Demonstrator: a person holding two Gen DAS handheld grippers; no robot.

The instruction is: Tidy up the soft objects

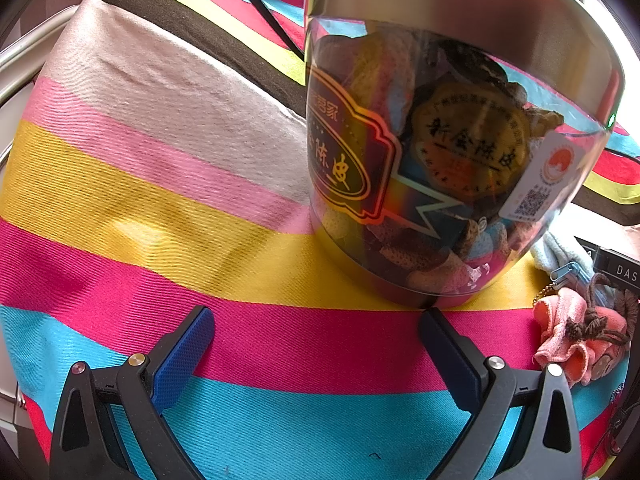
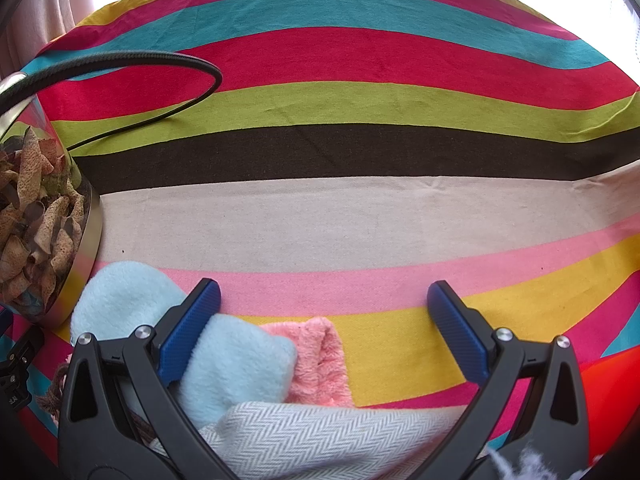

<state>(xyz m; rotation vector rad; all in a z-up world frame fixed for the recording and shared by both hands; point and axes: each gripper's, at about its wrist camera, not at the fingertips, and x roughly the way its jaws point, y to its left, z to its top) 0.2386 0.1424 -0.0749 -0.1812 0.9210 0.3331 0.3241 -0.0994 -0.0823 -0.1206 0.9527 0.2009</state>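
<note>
Both tools gape wide and hold nothing: the left tool (image 1: 316, 344) hovers over the striped cloth (image 1: 160, 184) just before a jar (image 1: 440, 152), while the right tool (image 2: 324, 316) hangs above a blue plush (image 2: 236, 364), a pink plush (image 2: 320, 356) and a grey cloth (image 2: 320, 436).

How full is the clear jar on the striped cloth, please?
Nearly full: dried peel pieces fill the clear jar from base almost up to its metal lid.
</note>
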